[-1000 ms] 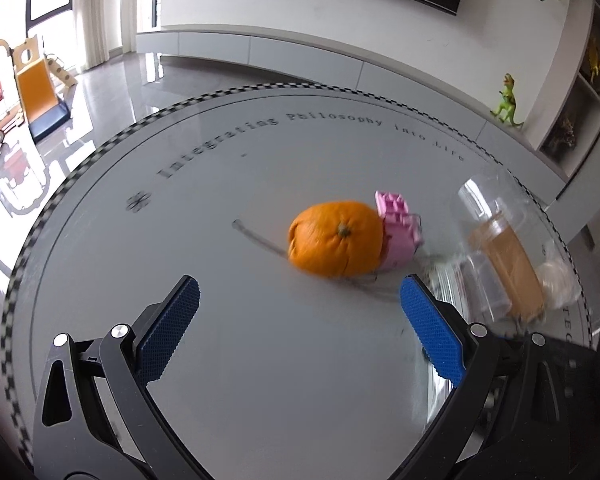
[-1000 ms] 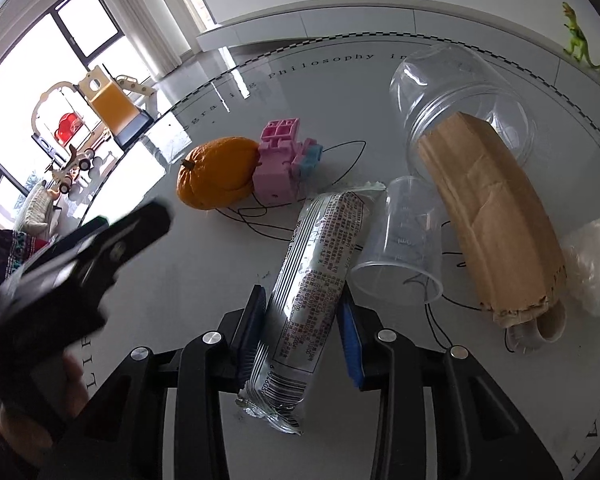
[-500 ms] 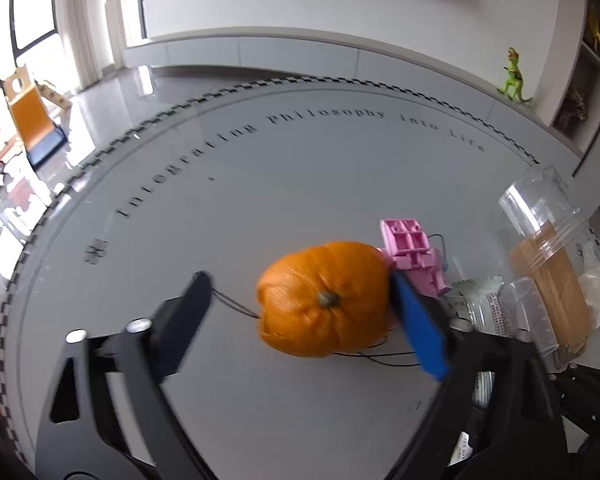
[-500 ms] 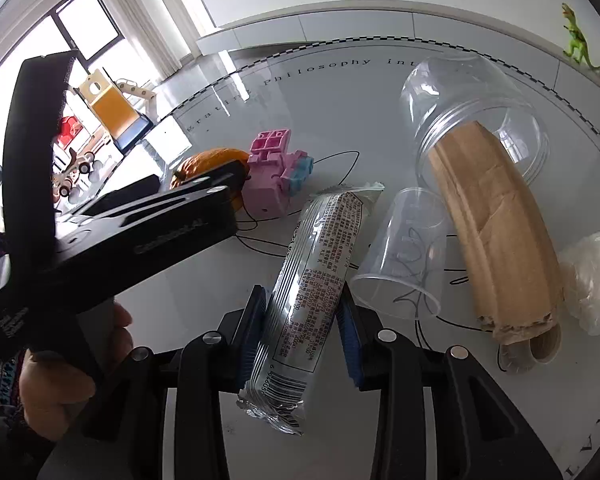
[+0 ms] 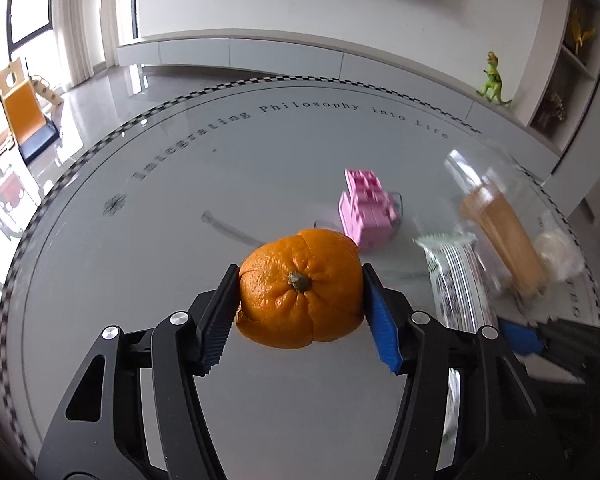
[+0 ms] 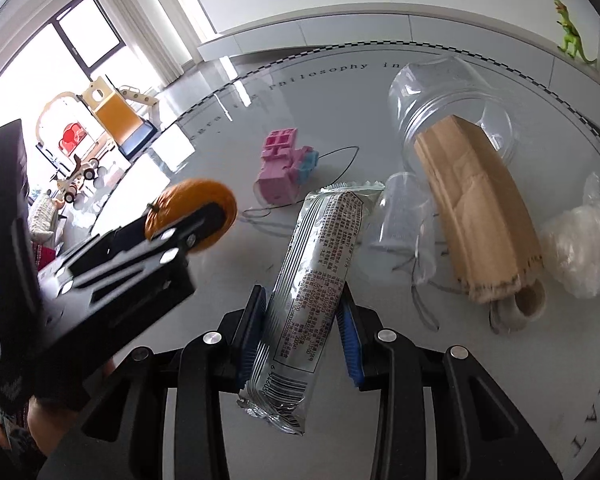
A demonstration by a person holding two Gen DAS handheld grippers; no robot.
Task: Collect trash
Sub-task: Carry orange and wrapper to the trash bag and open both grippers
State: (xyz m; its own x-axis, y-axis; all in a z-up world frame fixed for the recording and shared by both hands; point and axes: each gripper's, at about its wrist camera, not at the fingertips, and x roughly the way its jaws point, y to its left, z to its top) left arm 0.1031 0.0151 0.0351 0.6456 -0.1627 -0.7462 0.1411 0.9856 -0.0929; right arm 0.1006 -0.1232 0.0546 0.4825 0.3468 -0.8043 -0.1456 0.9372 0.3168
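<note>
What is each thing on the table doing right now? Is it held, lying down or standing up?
Orange: held in the left gripper, whose jaws have just been closing on it.
Silver wrapper: held in the right gripper.
Big clear jar: lying on its side, open, brown paper bag sticking out.
Small clear cup: tipped over.
Pink block toy: resting on the table.
Plastic bag: crumpled.

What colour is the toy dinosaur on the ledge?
The small plastic toy dinosaur is bright green, clearest in the right wrist view.
</note>
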